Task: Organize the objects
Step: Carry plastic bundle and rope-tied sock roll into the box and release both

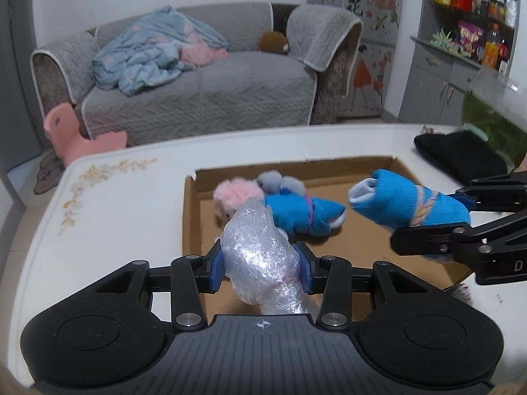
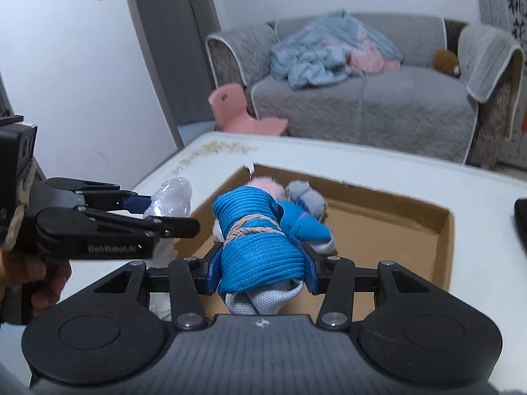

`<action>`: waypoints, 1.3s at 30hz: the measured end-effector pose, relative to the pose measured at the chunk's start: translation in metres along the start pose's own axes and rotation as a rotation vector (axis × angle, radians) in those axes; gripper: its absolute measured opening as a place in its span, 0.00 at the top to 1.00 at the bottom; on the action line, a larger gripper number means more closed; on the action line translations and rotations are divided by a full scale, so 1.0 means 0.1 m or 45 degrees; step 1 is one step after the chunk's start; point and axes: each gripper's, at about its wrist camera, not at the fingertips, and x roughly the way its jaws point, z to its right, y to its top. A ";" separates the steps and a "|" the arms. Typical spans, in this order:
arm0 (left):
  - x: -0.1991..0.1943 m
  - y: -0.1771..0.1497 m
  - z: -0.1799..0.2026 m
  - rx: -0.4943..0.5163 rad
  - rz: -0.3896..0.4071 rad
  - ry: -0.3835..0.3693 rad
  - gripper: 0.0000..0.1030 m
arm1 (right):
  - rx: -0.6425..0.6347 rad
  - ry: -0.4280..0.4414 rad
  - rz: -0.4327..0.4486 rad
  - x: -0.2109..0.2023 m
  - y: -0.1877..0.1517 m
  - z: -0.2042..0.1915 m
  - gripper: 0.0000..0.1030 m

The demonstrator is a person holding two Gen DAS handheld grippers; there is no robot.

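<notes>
My left gripper (image 1: 260,265) is shut on a crumpled clear plastic bundle (image 1: 260,247), held over the near left edge of an open cardboard box (image 1: 194,217). My right gripper (image 2: 262,268) is shut on a rolled blue sock bundle (image 2: 257,240) tied with a pastel band, held above the box (image 2: 441,240). In the left wrist view that blue bundle (image 1: 408,204) hangs over the box's right side, with the right gripper's fingers (image 1: 428,240) on it. Inside the box lie another blue rolled bundle (image 1: 296,214), a pink fluffy one (image 1: 234,197) and a grey one (image 1: 280,181).
The box sits on a white table (image 1: 115,217) with a floral print. A black cloth (image 1: 461,154) and a glass jar (image 1: 494,108) stand at the far right. Beyond the table are a grey sofa (image 1: 204,92), a pink child's chair (image 1: 69,131) and shelves (image 1: 461,39).
</notes>
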 end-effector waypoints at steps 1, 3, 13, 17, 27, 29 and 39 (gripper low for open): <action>0.06 -0.02 0.00 0.006 -0.015 0.001 0.52 | 0.003 -0.011 -0.019 0.07 0.00 -0.01 0.57; 0.18 -0.06 0.00 0.019 -0.046 0.000 0.52 | 0.016 -0.017 -0.049 0.20 0.00 -0.02 0.57; 0.50 -0.26 -0.01 0.122 -0.124 0.037 0.51 | 0.028 -0.071 -0.178 0.61 -0.10 -0.18 0.57; 0.60 -0.30 -0.04 0.117 -0.163 0.021 0.51 | -0.006 -0.074 -0.232 0.71 -0.13 -0.17 0.57; 0.69 -0.22 0.01 0.267 -0.270 -0.034 0.44 | -0.187 0.076 -0.377 0.87 -0.02 -0.11 0.56; 0.70 -0.20 -0.01 0.259 -0.292 -0.045 0.41 | -0.222 0.103 -0.402 0.89 0.03 -0.11 0.56; 0.59 -0.19 0.24 0.429 -0.335 0.029 0.02 | -0.553 0.054 -0.470 0.79 0.09 -0.32 0.37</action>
